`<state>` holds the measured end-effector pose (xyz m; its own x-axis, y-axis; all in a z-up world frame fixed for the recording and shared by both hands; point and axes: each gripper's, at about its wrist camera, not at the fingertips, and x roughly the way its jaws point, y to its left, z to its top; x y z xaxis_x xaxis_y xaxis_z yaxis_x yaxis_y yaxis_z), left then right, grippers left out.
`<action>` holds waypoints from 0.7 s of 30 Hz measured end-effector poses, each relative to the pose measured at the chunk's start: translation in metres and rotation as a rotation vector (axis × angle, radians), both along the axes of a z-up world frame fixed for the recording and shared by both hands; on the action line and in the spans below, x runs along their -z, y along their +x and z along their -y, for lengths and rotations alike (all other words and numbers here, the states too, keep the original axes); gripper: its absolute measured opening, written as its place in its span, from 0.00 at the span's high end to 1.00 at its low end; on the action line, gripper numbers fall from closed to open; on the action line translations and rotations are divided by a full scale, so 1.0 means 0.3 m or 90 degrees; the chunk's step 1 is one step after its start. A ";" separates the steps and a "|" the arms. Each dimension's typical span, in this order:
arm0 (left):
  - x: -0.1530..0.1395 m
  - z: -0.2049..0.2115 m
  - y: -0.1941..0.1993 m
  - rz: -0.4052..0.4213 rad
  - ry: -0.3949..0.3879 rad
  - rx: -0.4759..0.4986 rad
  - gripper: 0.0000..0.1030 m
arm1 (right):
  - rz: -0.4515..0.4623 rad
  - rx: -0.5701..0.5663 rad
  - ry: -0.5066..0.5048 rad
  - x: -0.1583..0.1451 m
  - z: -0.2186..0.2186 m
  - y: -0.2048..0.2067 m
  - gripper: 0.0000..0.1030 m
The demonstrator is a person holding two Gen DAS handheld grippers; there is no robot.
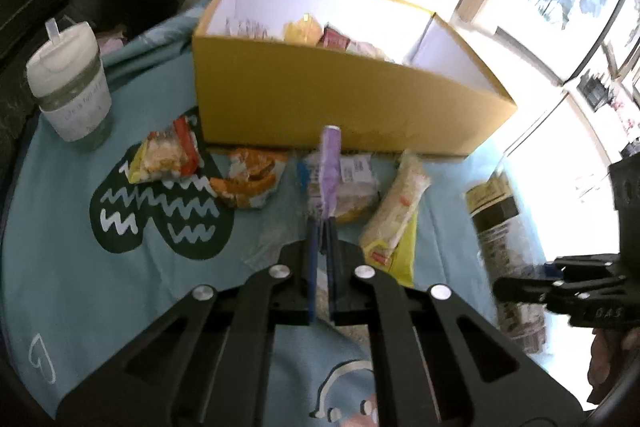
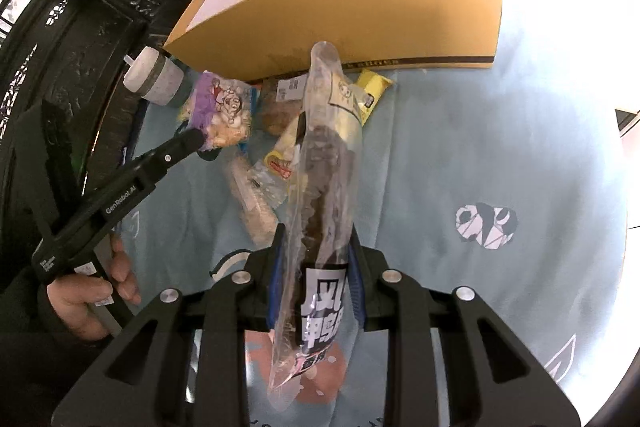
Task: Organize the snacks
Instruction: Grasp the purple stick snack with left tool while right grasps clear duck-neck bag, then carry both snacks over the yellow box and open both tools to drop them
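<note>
Clamped in the left tool (image 1: 322, 227), a thin purple snack packet (image 1: 331, 171) stands edge-on just short of the yellow cardboard box (image 1: 320, 103) — lift it clear of the near wall before letting go. From the right wrist, the right tool (image 2: 316, 267) grips a long clear-plastic packet of dark meat (image 2: 324, 187); carry it over the rim too, above the loose snacks on the blue counter cloth (image 2: 480, 147).

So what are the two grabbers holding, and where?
Left hand-held gripper pinches the purple snack packet by its bottom edge. Right hand-held gripper clamps the clear brown-snack packet near its lower middle.
</note>
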<state>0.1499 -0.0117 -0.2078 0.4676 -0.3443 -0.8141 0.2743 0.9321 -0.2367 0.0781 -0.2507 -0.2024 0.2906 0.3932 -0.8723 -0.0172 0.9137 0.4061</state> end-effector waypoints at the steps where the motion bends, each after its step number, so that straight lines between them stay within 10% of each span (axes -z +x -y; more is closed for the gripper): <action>1: 0.017 0.012 0.007 -0.003 0.018 0.001 0.97 | -0.007 0.005 -0.002 0.011 0.001 0.002 0.73; 3: 0.051 0.034 0.026 -0.018 0.044 0.002 0.89 | -0.017 0.011 -0.004 0.029 -0.007 -0.001 0.73; 7: 0.069 0.074 0.046 0.008 0.082 -0.009 0.28 | -0.022 0.008 -0.010 0.041 -0.034 -0.011 0.73; 10: 0.085 0.081 0.083 0.004 0.088 -0.023 0.31 | -0.019 0.008 -0.015 0.037 -0.033 -0.012 0.73; 12: 0.091 0.069 0.105 -0.010 0.064 -0.024 0.78 | -0.015 0.007 -0.017 0.032 -0.034 -0.015 0.73; 13: 0.093 0.072 0.109 -0.014 0.064 -0.017 0.86 | -0.013 0.008 -0.016 0.032 -0.036 -0.017 0.73; 21: 0.100 0.065 0.037 -0.009 0.079 0.010 0.87 | -0.020 0.025 -0.004 0.070 -0.031 -0.021 0.73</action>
